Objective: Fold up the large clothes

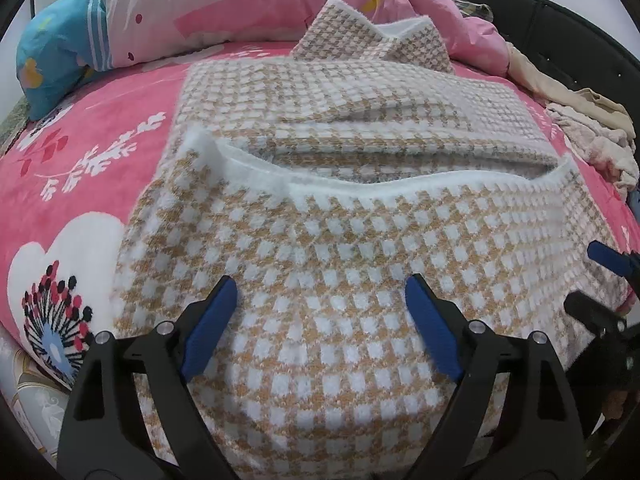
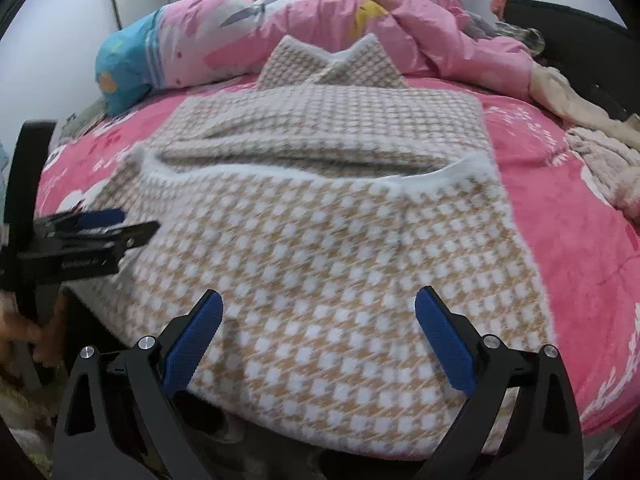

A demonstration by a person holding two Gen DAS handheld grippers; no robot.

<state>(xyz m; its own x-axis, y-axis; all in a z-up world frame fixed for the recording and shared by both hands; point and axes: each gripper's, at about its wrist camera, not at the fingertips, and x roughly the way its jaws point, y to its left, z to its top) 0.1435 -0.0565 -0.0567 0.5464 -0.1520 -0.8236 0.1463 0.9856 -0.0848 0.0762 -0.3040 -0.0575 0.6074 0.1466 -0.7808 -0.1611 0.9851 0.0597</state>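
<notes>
Sweater point(image 1: 328, 264) in a tan-and-white check lies spread on the pink floral bedsheet point(image 1: 100, 160), and we see it folded: its lower part is doubled up over the body, so a fuzzy white hem band point(image 1: 400, 186) runs side to side across the middle of the garment. Beyond that band the checked cloth shows a long soft crease, and at the far end two pointed flaps stand up against the bedding. The near end of the sweater hangs a little over the near edge of the bed.

Our left gripper point(image 1: 320, 332) hovers above the near left part of the sweater with its blue pads spread wide apart; only flat knit shows between them and neither pad presses on it. Our right gripper point(image 2: 318, 338) hovers over the near right part in the same way, jaws wide, nothing pinched. In the right wrist view the left gripper also appears from the side at the left edge of the bed, slightly blurred, with a hand point(image 2: 24, 332) on its handle.

Along the far edge of the bed lies a bunched pink quilt point(image 2: 400, 24) with a blue-ended pillow point(image 2: 128, 68) toward the far left corner. A heap of pale beige clothes point(image 1: 592, 140) sits at the right edge, well apart from the sweater.
</notes>
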